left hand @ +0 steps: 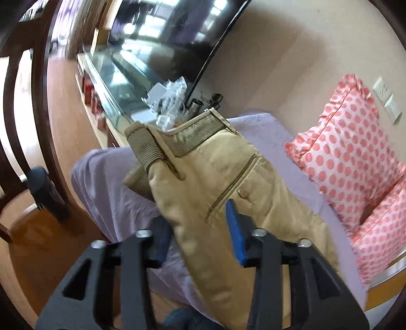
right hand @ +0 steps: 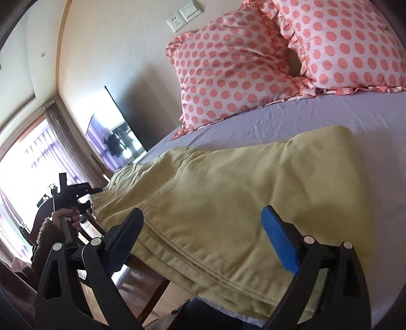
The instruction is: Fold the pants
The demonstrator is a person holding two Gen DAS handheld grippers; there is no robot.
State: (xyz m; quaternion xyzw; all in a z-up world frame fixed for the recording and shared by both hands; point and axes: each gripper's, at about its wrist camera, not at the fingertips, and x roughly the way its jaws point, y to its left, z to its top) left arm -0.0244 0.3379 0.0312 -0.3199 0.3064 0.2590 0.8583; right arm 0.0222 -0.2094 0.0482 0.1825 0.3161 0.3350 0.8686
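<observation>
The khaki pants (left hand: 228,193) lay on the bed with a lilac sheet (left hand: 114,193), near its edge, and a part of them was already folded over, with several layers of cloth stacked at the near side in the right wrist view. In the left wrist view the waistband (left hand: 177,142) with its ribbed elastic was turned up and partly rolled, and under it there was a welt pocket (left hand: 233,180) with a small button (left hand: 243,194). No brand tag or readable writing showed on the pants; any label was too small or hidden. The left gripper (left hand: 201,233) stood over the seat part of the pants with its fingers apart, one on each side of a raised ridge of cloth, and I could not tell if they pressed it or only stood beside it. The right gripper (right hand: 203,236) was over the folded legs, its fingers spread wide, the blue pad (right hand: 279,241) on one side, and they closed on nothing. In the right wrist view the person's left hand (right hand: 67,219) held the handle of the other gripper at the far end of the pants. Two pillows with pink dots (right hand: 228,76) leaned at the wall behind the pants, well apart from them. A wall socket (right hand: 177,21) and a switch plate (right hand: 190,10) were above the pillows, with no text that could be read. A dark television (left hand: 177,45) stood on a glass-topped cabinet (left hand: 114,81) beside the bed.
</observation>
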